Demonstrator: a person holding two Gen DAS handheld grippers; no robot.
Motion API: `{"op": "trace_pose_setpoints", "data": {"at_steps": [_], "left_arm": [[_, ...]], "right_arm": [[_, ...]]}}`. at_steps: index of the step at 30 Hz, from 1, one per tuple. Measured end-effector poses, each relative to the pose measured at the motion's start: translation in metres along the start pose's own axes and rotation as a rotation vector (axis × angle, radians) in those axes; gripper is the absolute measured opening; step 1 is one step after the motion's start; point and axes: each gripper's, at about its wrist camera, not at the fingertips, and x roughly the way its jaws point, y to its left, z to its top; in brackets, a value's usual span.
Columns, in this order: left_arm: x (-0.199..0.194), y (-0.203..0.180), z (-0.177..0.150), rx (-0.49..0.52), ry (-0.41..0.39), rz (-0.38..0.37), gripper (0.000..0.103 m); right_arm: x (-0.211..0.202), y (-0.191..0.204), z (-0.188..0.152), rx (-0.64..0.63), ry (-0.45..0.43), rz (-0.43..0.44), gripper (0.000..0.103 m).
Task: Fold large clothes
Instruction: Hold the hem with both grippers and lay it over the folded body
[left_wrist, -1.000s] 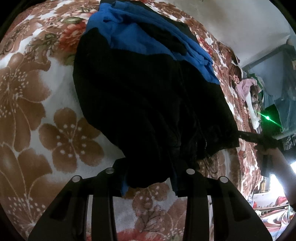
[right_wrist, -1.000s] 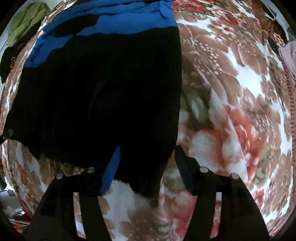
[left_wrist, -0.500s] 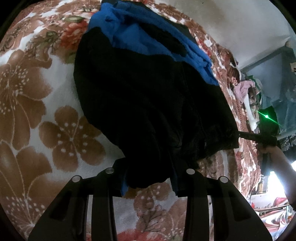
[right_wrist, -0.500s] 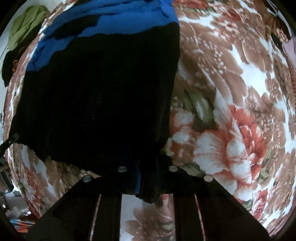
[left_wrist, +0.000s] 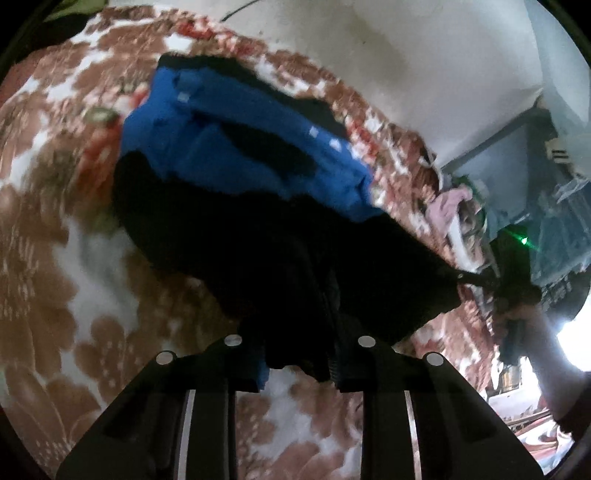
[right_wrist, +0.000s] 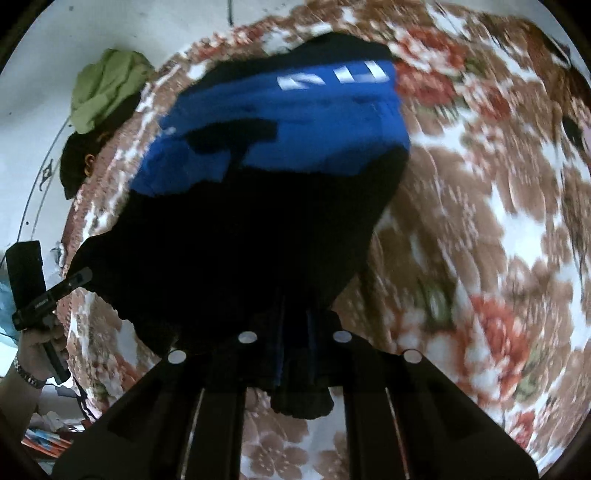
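A large black and blue garment lies on a floral blanket. My left gripper is shut on its black hem, and the cloth hangs lifted between the fingers. My right gripper is shut on the other hem corner of the same garment. The blue upper part with white marks rests on the blanket at the far end. Each gripper shows in the other's view, the right one at the right edge, the left one at the left edge.
A green cloth and a dark item lie at the blanket's far left against a white wall. A pink cloth and cluttered shelves stand past the bed's right side. The blanket stretches wide to the right of the garment.
Both grippers have lifted the hem up off the blanket and pulled it toward the blue end. The right gripper closed on the hem about one second ago.
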Motion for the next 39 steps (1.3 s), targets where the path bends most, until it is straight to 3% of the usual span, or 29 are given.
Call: {"op": "trace_pose_setpoints", "data": {"at_steps": [10, 19, 26, 30, 34, 39], "left_arm": [[-0.008, -0.018, 0.105, 0.082, -0.112, -0.023, 0.018], [0.027, -0.005, 0.215, 0.149, -0.131, 0.025, 0.017], [0.065, 0.024, 0.304, 0.150, -0.154, 0.093, 0.017], [0.100, 0.060, 0.354, 0.127, -0.134, 0.147, 0.017], [0.139, 0.101, 0.383, 0.064, -0.101, 0.201, 0.017], [0.171, 0.135, 0.408, 0.031, -0.068, 0.227, 0.017]], "right_arm": [[-0.017, 0.018, 0.094, -0.056, -0.115, 0.008, 0.009], [-0.004, 0.018, 0.208, -0.114, -0.198, -0.055, 0.009], [0.029, 0.001, 0.289, -0.138, -0.223, -0.108, 0.009], [0.060, -0.026, 0.337, -0.126, -0.217, -0.162, 0.009], [0.105, -0.058, 0.377, -0.107, -0.175, -0.207, 0.008], [0.143, -0.086, 0.409, -0.062, -0.120, -0.183, 0.008]]}}
